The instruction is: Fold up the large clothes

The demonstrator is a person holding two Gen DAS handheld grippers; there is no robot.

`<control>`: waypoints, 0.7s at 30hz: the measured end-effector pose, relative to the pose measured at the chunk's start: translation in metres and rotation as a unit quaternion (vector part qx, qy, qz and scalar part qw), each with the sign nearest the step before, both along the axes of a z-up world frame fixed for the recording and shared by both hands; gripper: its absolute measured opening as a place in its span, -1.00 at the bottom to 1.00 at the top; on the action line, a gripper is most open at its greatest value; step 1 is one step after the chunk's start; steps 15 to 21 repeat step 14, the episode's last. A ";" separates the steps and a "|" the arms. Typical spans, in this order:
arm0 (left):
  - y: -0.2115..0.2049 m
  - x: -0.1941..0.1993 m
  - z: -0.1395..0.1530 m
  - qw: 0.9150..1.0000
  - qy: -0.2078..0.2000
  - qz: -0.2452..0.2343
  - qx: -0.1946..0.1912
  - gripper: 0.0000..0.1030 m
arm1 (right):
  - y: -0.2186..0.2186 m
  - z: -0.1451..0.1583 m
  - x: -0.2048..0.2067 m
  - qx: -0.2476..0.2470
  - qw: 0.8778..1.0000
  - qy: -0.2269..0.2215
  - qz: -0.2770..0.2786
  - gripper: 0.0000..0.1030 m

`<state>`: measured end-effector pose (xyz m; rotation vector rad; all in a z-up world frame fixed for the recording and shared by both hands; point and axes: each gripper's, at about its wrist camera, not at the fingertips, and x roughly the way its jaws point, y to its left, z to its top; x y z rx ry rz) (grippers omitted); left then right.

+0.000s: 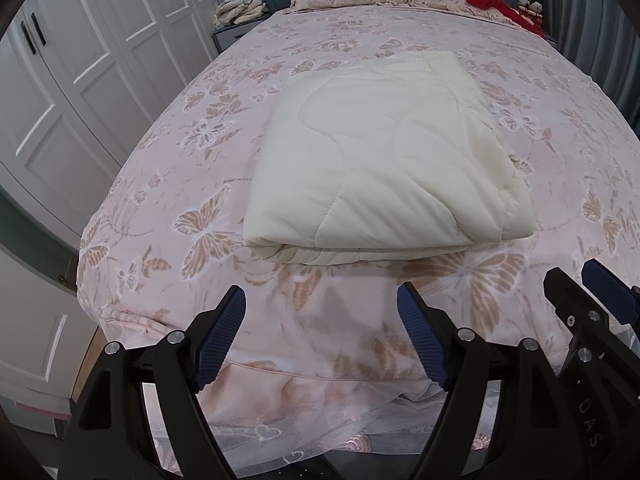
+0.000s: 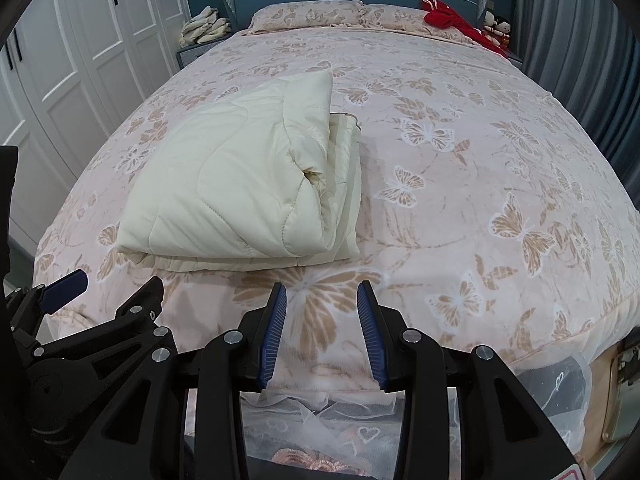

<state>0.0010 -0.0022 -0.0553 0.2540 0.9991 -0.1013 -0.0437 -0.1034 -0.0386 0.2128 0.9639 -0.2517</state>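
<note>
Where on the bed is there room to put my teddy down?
Right of the folded cream quilt, the bedspread lies bare out to the curtain-side edge. A bare strip also runs between the quilt and the pillows. The far right corner is crowded by red clothing.

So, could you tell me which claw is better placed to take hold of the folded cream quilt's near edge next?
Probably the left claw: it is open and lined up with the cream quilt. The right claw, also open, sits off the quilt's right side.
</note>
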 end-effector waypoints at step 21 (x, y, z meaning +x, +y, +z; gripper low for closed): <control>0.006 0.001 0.000 1.000 0.007 0.008 -0.007 0.48 | 0.003 0.000 -0.001 0.000 1.000 0.000 -0.001 -0.29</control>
